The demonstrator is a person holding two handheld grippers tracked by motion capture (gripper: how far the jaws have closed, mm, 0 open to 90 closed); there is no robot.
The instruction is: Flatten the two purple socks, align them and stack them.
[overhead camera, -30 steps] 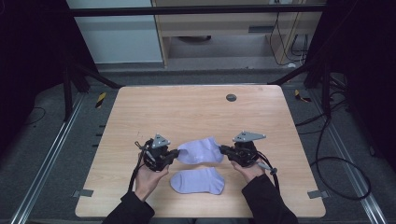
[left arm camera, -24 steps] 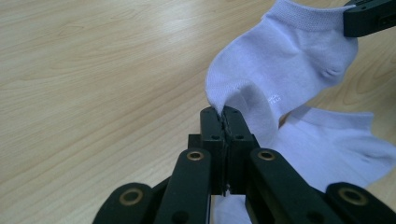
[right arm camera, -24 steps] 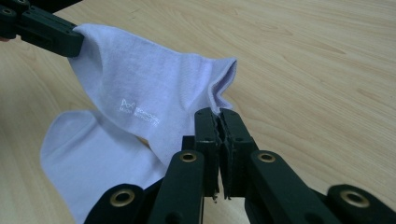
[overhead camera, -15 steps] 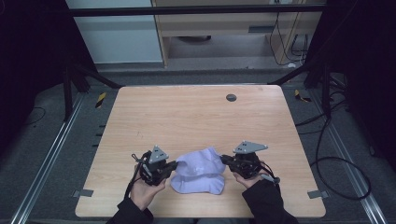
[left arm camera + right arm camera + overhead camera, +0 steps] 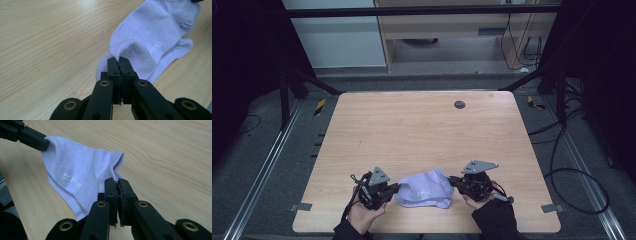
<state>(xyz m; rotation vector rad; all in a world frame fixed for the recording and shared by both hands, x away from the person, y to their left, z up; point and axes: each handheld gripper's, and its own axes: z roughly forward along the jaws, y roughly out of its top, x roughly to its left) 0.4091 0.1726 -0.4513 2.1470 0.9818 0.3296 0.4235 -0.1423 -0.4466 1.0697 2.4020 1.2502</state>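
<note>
While the upper sock is pinched at both ends, it is held low over the lower sock at the near edge of the counter, roughly centred between the two hands. Left hand-held gripper: jaws are clamped together on a fold of lavender fabric, clearly seen in the left gripper view. Right hand-held gripper: jaws likewise clamped on the opposite edge of the same sock, seen in the right gripper view. The fabric is stretched between the two grips and tented slightly; small white lettering is visible on it.

Step judged to be in hand: the upper sock is being laid onto the lower one so the pair is stacked.

Notes for a clean placement:
- Light tension is to be kept between the grips so no wrinkle is trapped underneath.
- Outlines are to be matched before lowering; in the left gripper view the lower sock's edge is seen peeking out past the upper one, so the offset looks not yet closed.
- Both ends are to be lowered evenly and flat, then released together.
- Lower layer must not be caught or dragged by the jaw tips; whether it is already touched cannot be told.
</note>
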